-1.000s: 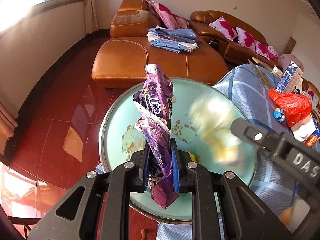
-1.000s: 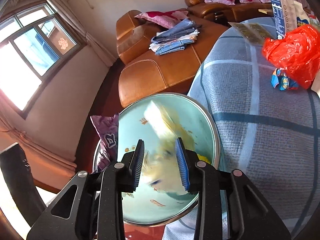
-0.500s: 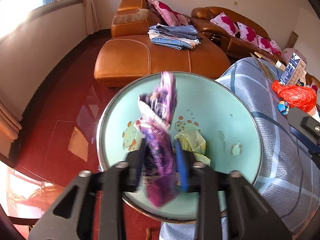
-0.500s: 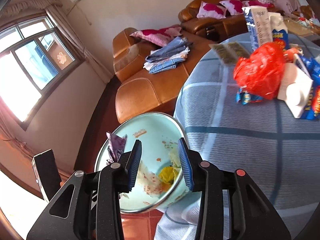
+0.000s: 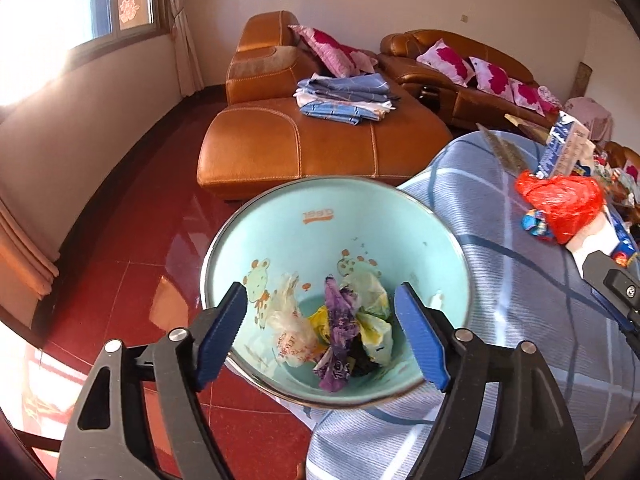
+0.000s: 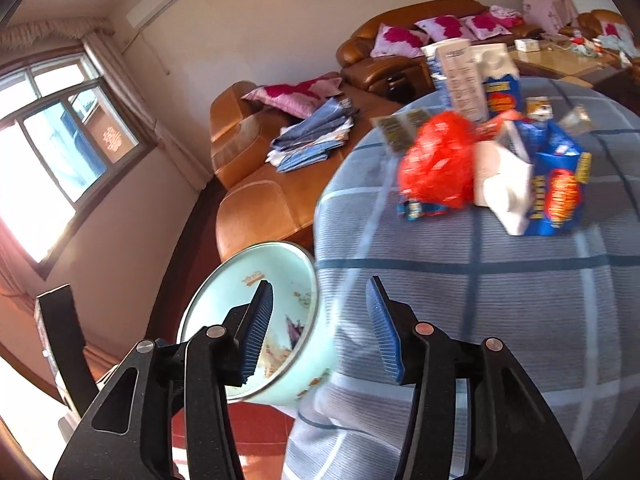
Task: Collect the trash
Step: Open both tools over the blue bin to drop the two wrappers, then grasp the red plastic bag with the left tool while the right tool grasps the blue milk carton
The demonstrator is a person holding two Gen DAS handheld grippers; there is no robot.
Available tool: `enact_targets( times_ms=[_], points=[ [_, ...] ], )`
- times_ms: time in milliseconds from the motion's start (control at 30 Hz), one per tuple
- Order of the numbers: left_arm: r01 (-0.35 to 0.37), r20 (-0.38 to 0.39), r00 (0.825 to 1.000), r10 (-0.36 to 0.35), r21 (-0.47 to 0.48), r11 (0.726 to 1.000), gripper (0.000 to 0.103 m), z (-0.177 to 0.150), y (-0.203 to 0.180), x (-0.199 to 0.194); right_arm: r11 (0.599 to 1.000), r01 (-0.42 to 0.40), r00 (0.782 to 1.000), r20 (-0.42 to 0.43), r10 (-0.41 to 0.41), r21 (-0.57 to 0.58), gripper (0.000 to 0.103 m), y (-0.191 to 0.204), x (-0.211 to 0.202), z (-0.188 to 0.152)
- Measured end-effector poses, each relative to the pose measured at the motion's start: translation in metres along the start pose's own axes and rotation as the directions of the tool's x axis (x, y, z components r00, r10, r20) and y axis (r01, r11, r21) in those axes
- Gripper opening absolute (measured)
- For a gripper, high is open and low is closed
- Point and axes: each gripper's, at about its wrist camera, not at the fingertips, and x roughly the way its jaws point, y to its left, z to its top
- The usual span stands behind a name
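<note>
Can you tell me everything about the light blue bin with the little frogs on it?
The bin is a round, pale blue pail with a shiny metal rim, maybe enamel or plastic. Cartoon frogs and an orange logo decorate its inside wall. It stands open on the red floor, right against the table's hanging blue checked cloth. At the bottom lie crumpled wrappers: a purple one, yellow and whitish ones.

Left wrist view looks steeply down, close over the basin (image 5: 332, 240). Right wrist view faces the counter (image 6: 500, 280) toward 1 o'clock. Both share basin, counter edge and sofa (image 5: 304, 140).

Left claw (image 5: 320, 334), right claw (image 6: 320, 330): black angular arms, silver screws, ribbed blue pads (image 5: 219, 340).
</note>
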Motion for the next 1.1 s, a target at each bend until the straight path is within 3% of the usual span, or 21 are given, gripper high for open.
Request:
enact_targets(
  times_ms=[367, 700, 1000, 1100],
  points=[
    [0.039, 0.013, 0.999, -0.039, 0.025, 0.999, 0.089, -0.018, -0.037, -0.031, 0.996, 0.073, 0.995, 0.062, -0.077, 0.058, 0.052, -0.043, -0.046, -0.006],
    [0.133, -0.050, 0.991, -0.128, 0.111, 0.985, 0.090, -0.049, -0.091, -0.037, 0.967, 0.216, 0.971, 0.070, -0.227, 0.136, 0.057, -0.113, -0.077, -0.016],
    [0.162, -0.079, 0.985, -0.150, 0.180, 0.970, 0.090, -0.059, -0.121, -0.027, 0.948, 0.288, 0.951, 0.080, -0.300, 0.134, 0.057, -0.153, -0.081, -0.005],
    [0.160, -0.079, 0.986, -0.147, 0.191, 0.969, 0.090, -0.054, -0.126, -0.023, 0.951, 0.289, 0.951, 0.081, -0.298, 0.110, 0.067, -0.158, -0.072, 0.009]
  ],
)
